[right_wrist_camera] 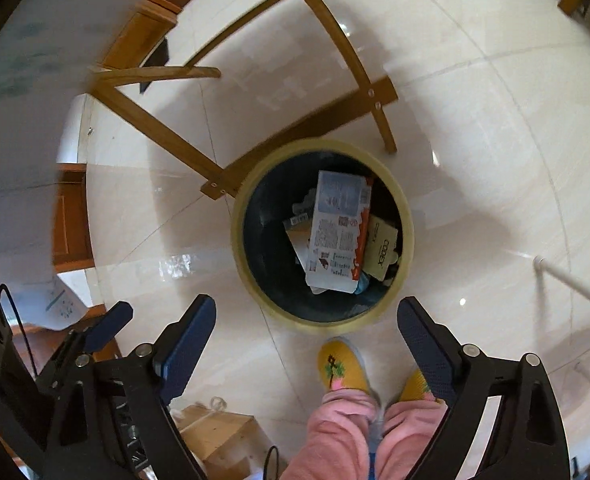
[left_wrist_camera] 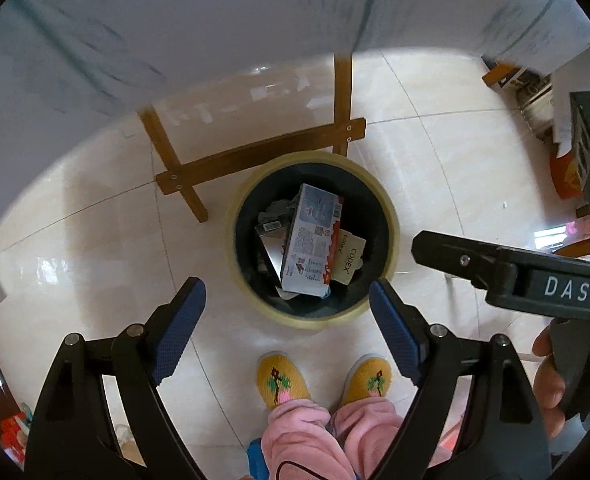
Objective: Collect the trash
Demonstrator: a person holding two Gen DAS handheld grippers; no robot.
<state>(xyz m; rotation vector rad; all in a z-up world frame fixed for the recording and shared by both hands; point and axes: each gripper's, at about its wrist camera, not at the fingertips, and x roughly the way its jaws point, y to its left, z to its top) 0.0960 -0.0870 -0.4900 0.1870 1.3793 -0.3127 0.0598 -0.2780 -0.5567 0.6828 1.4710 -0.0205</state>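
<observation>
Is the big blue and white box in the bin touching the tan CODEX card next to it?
Touching. In the left wrist view the blue and white box lies over the edge of the CODEX card.

"CODEX" on beige card [left_wrist_camera: 349,258] in bin, "DAS" on right tool [left_wrist_camera: 567,290]

A glossy cream tiled floor [left_wrist_camera: 435,184] carries everything here. A round bin [left_wrist_camera: 313,318] with a pale rim and dark inside stands on it, just beside the crossed wooden feet of a table frame [left_wrist_camera: 255,150]. Two feet in yellow knitted slippers [left_wrist_camera: 281,378] stand on the tiles close to the bin. A small wooden box [right_wrist_camera: 215,432] sits on the floor nearby.
</observation>
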